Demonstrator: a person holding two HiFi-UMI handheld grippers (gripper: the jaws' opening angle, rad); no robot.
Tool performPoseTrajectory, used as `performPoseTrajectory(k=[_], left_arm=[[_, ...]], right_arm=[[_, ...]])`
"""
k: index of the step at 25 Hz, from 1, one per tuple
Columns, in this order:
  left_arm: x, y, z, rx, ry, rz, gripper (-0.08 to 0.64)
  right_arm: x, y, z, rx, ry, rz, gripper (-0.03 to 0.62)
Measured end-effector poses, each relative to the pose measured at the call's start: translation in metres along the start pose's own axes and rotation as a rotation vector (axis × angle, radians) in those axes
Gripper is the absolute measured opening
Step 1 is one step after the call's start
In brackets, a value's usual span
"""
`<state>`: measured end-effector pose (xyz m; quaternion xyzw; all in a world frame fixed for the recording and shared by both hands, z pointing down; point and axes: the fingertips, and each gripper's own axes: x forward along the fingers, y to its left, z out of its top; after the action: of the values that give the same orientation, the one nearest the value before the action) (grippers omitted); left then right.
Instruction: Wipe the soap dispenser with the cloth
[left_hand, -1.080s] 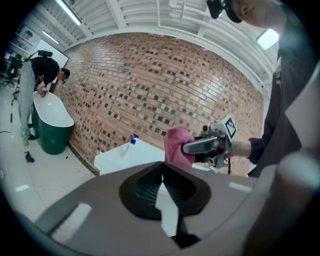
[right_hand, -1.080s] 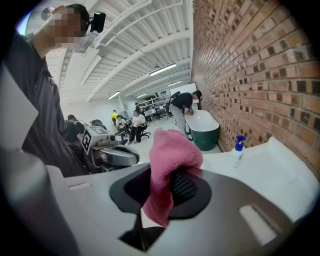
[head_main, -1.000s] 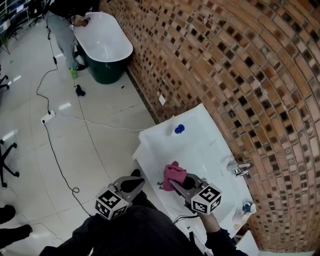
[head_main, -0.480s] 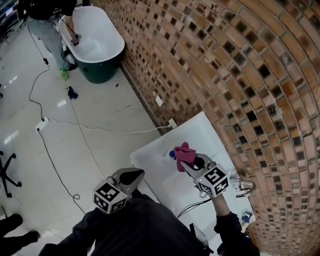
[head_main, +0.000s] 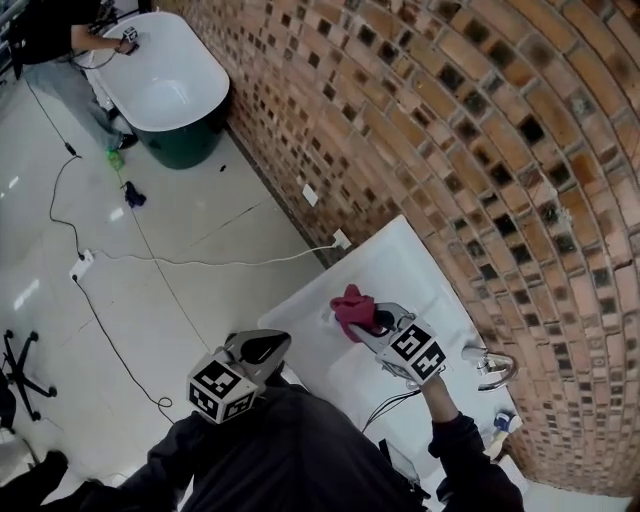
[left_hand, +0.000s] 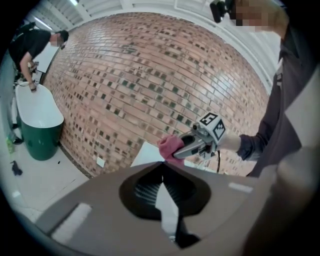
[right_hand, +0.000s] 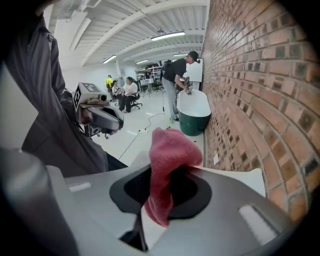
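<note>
The right gripper (head_main: 369, 323), jaws clamped on the pink cloth (head_main: 351, 306), hangs over the white surface (head_main: 400, 268) — the soap dispenser, unseen, is probably just beneath that cloth — while the left gripper (head_main: 266, 348), jaws together and empty, sits farther off.

- A white rectangular desk (head_main: 400, 262) is standing against a brown brick wall (head_main: 450, 120), carrying a chrome tap (head_main: 490, 367) and a small blue-capped bottle (head_main: 506, 422).
- A glossy pale tiled floor (head_main: 200, 310) is bearing a white-and-green freestanding bathtub (head_main: 170, 90), a white power strip (head_main: 80, 266) and a long cord (head_main: 220, 264).
</note>
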<state>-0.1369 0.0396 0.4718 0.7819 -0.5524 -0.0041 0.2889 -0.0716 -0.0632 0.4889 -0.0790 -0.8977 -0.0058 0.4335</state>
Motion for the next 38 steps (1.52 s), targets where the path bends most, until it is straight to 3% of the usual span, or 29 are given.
performPoseTrajectory(k=[3,7,9,15,21,25,27,31,38], left_arm=[[0.002,0.001,0.006,0.024,0.012,-0.019,0.002],[0.005,0.003,0.006,0.038,0.041,-0.037,0.002],[0.005,0.001,0.003,0.054,0.067,-0.062,0.002],[0.014,-0.016,0.001,0.096,0.105,-0.105,0.002],[0.015,-0.021,-0.003,0.104,0.116,-0.100,0.002],[0.015,-0.019,-0.004,0.100,0.119,-0.084,0.002],[0.015,-0.020,-0.004,0.104,0.119,-0.078,0.002],[0.013,-0.022,-0.008,0.101,0.128,-0.065,0.002],[0.004,-0.023,-0.012,0.104,0.146,-0.042,0.002]], right_arm=[[-0.010,-0.008,0.002,0.043,-0.045,-0.046,0.075],[-0.038,-0.020,-0.002,0.217,-0.213,-0.134,0.075],[-0.042,-0.017,-0.005,0.253,-0.261,-0.148,0.075],[-0.021,-0.021,0.013,0.054,-0.170,-0.149,0.075],[-0.010,0.022,0.005,-0.165,-0.033,-0.091,0.075],[-0.016,0.043,0.004,-0.217,-0.111,-0.105,0.075],[-0.017,0.061,0.001,-0.212,-0.167,-0.050,0.074],[0.011,0.080,-0.027,-0.153,-0.140,0.009,0.074],[0.075,0.064,-0.065,0.140,-0.138,0.080,0.074]])
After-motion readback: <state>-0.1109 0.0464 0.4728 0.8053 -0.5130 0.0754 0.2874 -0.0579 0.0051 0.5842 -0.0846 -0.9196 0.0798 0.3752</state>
